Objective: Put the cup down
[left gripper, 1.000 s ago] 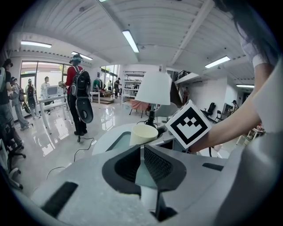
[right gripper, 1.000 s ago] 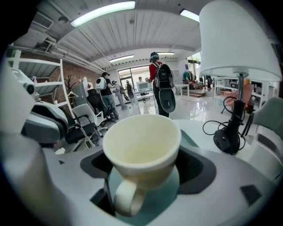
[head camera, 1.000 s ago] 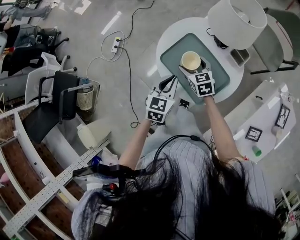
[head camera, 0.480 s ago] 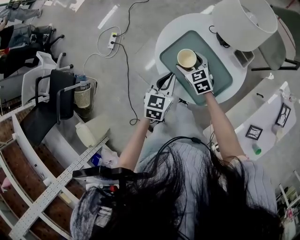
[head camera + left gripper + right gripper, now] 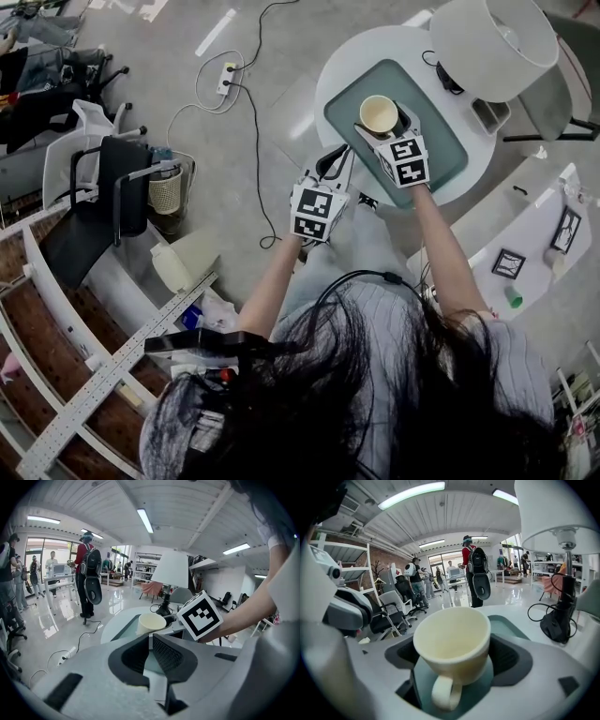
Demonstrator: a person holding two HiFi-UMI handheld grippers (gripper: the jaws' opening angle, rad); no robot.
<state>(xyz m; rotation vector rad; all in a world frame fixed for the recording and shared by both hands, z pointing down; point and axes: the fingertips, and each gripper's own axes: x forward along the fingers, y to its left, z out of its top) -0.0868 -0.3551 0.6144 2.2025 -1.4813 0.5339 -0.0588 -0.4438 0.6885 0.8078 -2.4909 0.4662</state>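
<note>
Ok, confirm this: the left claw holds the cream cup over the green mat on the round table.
Wrong claw. The right claw holds the cream cup over the green mat on the round table, as the right gripper view shows.

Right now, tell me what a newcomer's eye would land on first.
The cream cup, gripped by the right tool over the teal mat on the round white table. Next, the big white lampshade at the table's far side. The left tool hangs empty beside the table.
</note>
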